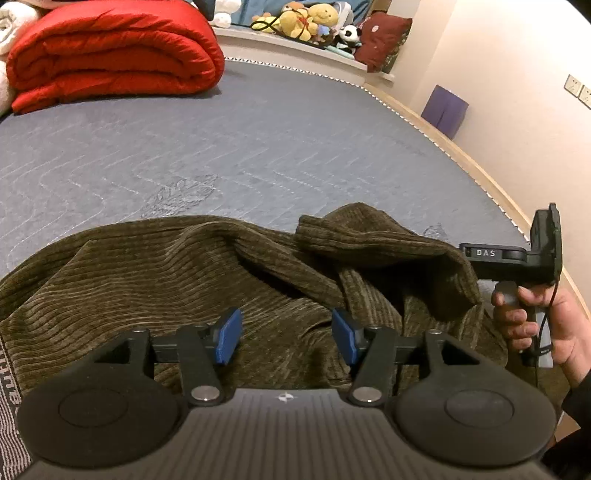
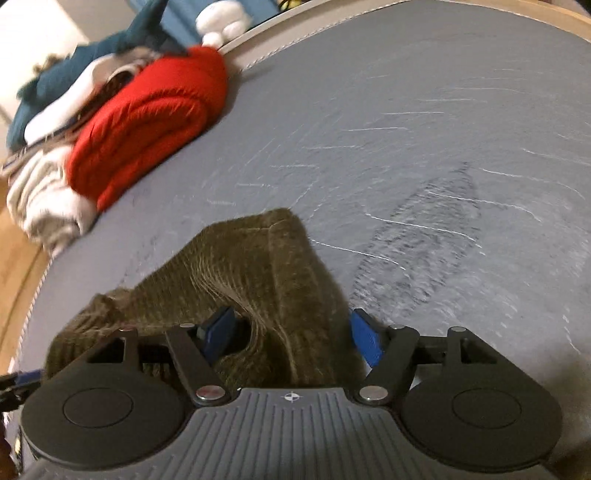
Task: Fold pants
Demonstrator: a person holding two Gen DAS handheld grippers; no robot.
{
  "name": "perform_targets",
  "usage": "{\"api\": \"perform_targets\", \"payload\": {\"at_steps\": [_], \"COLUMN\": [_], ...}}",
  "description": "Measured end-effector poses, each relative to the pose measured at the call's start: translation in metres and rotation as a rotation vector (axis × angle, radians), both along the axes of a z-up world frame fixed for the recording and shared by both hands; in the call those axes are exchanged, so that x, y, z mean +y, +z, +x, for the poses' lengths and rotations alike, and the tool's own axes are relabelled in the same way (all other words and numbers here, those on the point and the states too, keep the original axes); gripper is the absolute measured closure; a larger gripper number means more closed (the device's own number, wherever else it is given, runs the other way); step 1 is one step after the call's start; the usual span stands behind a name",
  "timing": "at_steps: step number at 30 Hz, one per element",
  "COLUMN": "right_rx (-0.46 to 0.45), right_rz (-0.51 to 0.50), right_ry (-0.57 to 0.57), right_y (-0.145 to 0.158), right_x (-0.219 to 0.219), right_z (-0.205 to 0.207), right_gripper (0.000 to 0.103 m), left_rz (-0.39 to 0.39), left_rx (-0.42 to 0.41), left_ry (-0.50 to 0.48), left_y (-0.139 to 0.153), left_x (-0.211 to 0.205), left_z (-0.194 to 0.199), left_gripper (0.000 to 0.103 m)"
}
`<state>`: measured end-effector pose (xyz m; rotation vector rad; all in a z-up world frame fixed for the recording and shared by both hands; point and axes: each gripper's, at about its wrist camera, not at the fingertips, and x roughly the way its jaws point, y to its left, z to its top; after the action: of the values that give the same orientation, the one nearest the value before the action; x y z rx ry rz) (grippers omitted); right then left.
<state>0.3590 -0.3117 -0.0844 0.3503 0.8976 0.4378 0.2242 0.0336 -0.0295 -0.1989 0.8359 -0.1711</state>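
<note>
Pants point(image 1: 184, 280): olive-green ribbed corduroy, lying rumpled across the lower half of the left wrist frame on a grey quilted mattress point(image 1: 258, 140). Cloth is bunched into ridges and a deep dark fold at centre; one thick rolled edge rises at centre right of that frame.

Left gripper point(image 1: 286, 334): bottom centre of its own view, blue pads point(image 1: 229, 336) set well apart, cloth visible in the gap between them. Whether the pads touch the fabric below, cannot tell.

Right gripper point(image 2: 291, 338): bottom centre of the right wrist frame, blue pads point(image 2: 364, 341) spread wide with a thick fold of the pants point(image 2: 258, 273) standing up between them. Fabric fills most of the gap; pads not pressed onto it. This view is blurred. From the left wrist view the same tool shows at the right edge, black body point(image 1: 517, 254) marked "DAS", with the person's right hand point(image 1: 532, 325) wrapped around its handle; its tips are hidden behind the cloth there.

Surroundings: folded red duvet point(image 1: 110, 55) upper left of the left wrist frame, on the mattress. Stuffed toys point(image 1: 306, 20) on a ledge along the top centre. Purple block point(image 1: 445, 109) against the cream wall, upper right. White rolled bedding point(image 2: 48, 206) left of the duvet in the right wrist frame.
</note>
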Motion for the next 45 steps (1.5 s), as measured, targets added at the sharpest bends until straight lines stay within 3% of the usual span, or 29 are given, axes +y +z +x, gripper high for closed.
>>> {"api": "perform_targets", "payload": {"at_steps": [2,4,5,8,9,11,13,14,15,16,17,18,20,22,23,25,28,30,33,35,38,39,40,42,43,44,45], "right_rx": [-0.019,-0.052,-0.071,-0.209,-0.250,-0.328,-0.397,-0.460,-0.534,-0.565,-0.534,-0.427,-0.257,-0.138,-0.112,-0.088,-0.095,-0.086,-0.081,-0.095,-0.184,-0.243,-0.327,-0.551,-0.635,-0.637,-0.564], "right_rz": [-0.052,-0.129,-0.175,-0.317,-0.315,-0.201,0.026,0.183,0.321,0.374,0.345,0.253,0.180,0.092,0.112,0.136,0.083,0.061,0.088,0.092,0.122,0.144,0.168,0.190,0.150,0.114,0.085], "right_ry": [0.049,0.112,0.136,0.233,0.260,0.275,0.193,0.071,-0.158,-0.420,-0.721,-0.980,-1.182,-1.158,-1.131,-1.061,-0.990,-0.956,-0.943,-0.938,-0.918,-0.906,-0.879,-0.778,-0.756,-0.780,-0.837], "right_y": [0.002,0.005,0.009,0.029,0.039,0.063,0.085,0.091,0.091,0.085,0.076,0.063,0.033,0.015,0.009,0.006,0.005,0.004,0.008,0.011,0.020,0.028,0.042,0.070,0.079,0.079,0.071], "right_x": [0.012,0.026,0.034,0.057,0.061,0.057,0.030,0.005,-0.026,-0.052,-0.078,-0.103,-0.137,-0.156,-0.163,-0.168,-0.169,-0.170,-0.178,-0.191,-0.194,-0.194,-0.194,-0.186,-0.180,-0.179,-0.184], "right_z": [0.003,0.001,0.001,-0.018,-0.024,-0.036,-0.039,-0.042,-0.049,-0.057,-0.065,-0.067,-0.067,-0.054,-0.050,-0.038,-0.027,-0.019,-0.015,-0.014,-0.020,-0.023,-0.027,-0.040,-0.046,-0.046,-0.041], "right_gripper": [0.046,0.083,0.091,0.092,0.093,0.093,0.094,0.094,0.094,0.094,0.094,0.094,0.093,0.092,0.089,0.078,0.071,0.072,0.084,0.092,0.094,0.094,0.094,0.095,0.095,0.094,0.094], "left_rz": [-0.001,-0.002,-0.004,-0.005,-0.003,-0.001,-0.003,-0.003,-0.003,-0.005,-0.008,-0.012,-0.011,-0.004,-0.001,-0.001,-0.023,-0.047,-0.051,-0.014,0.109,0.145,0.174,0.148,0.145,0.156,0.167], "left_rx": [0.008,0.014,0.015,0.017,0.019,0.022,0.025,0.026,0.025,0.024,0.024,0.023,0.019,0.020,0.021,0.016,0.008,-0.009,-0.029,-0.034,0.012,0.015,0.015,0.045,0.060,0.070,0.077], "left_ry": [0.010,0.017,0.021,0.024,0.025,0.033,0.041,0.045,0.048,0.051,0.053,0.050,0.036,0.020,0.011,-0.006,-0.055,-0.108,-0.195,-0.238,-0.247,-0.242,-0.236,-0.267,-0.293,-0.337,-0.392], "left_y": [-0.002,-0.003,-0.004,-0.005,-0.005,-0.006,-0.007,-0.007,-0.007,-0.007,-0.007,-0.007,-0.008,-0.009,-0.009,-0.009,-0.013,-0.016,-0.024,-0.032,-0.051,-0.056,-0.059,-0.056,-0.051,-0.044,-0.037], "left_x": [0.003,0.005,0.007,0.008,0.009,0.012,0.014,0.015,0.016,0.017,0.017,0.017,0.013,0.008,0.006,0.002,-0.007,-0.015,-0.032,-0.046,-0.062,-0.064,-0.064,-0.060,-0.059,-0.058,-0.058], "left_z": [0.001,0.005,0.005,0.005,0.005,0.007,0.008,0.009,0.009,0.009,0.009,0.009,0.009,0.007,0.006,0.004,0.002,0.002,0.000,-0.001,0.002,0.002,0.002,0.005,0.005,0.003,0.000], "left_gripper": [0.043,0.043,0.043,0.043,0.043,0.043,0.043,0.043,0.043,0.043,0.043,0.043,0.043,0.043,0.043,0.043,0.043,0.043,0.043,0.041,0.043,0.060,0.074,0.080,0.082,0.082,0.082]}}
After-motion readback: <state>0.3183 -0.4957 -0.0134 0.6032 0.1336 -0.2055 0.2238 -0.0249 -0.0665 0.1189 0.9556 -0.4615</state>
